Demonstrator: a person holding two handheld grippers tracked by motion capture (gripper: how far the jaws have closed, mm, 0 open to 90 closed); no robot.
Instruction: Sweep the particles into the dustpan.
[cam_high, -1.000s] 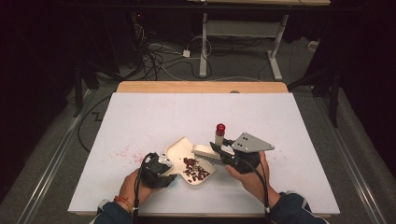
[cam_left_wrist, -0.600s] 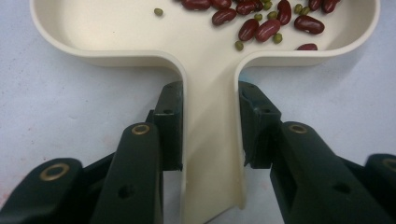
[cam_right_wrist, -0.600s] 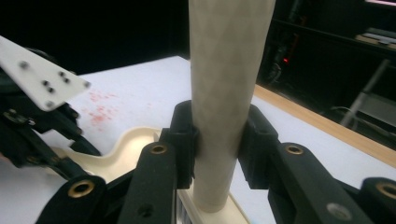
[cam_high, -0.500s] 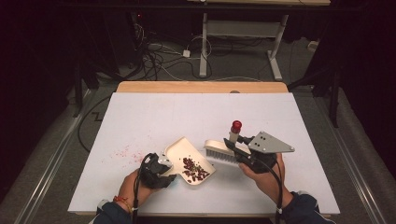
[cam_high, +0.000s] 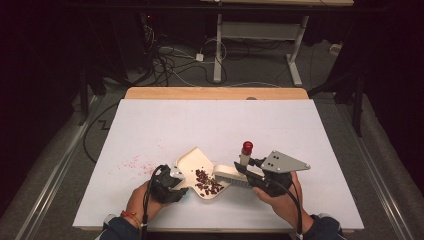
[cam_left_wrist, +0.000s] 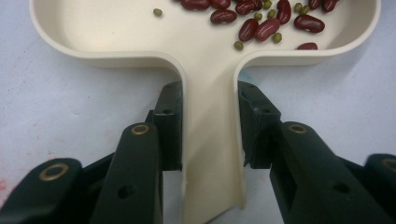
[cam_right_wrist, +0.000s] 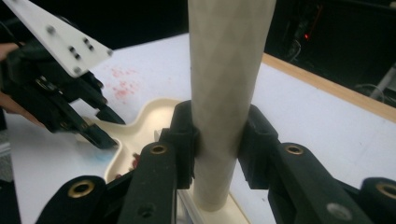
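A cream dustpan (cam_high: 192, 161) lies on the white table, with red kidney beans (cam_high: 207, 183) and small green beans piled in its near part. My left gripper (cam_high: 175, 181) is shut on the pan's handle (cam_left_wrist: 210, 140), one pad on each side; the beans (cam_left_wrist: 261, 25) lie just ahead. My right gripper (cam_high: 250, 171) is shut on the pale, upright handle (cam_right_wrist: 224, 84) of a brush with a red cap (cam_high: 247, 147). The brush head (cam_high: 230, 176) rests at the pan's right edge. The dustpan (cam_right_wrist: 140, 126) and the left gripper (cam_right_wrist: 100, 128) appear to the left in the right gripper view.
Faint red stains (cam_high: 130, 164) mark the table (cam_high: 210, 125) left of the pan. A wooden strip (cam_high: 215, 93) runs along the far edge. Beyond it, cables (cam_high: 170, 60) and a desk frame (cam_high: 295, 60) stand on the dark floor.
The right gripper carried the brush a little right and away from the pan, then brought it back and lower against the pan's right edge. The left gripper and the pan stayed put.
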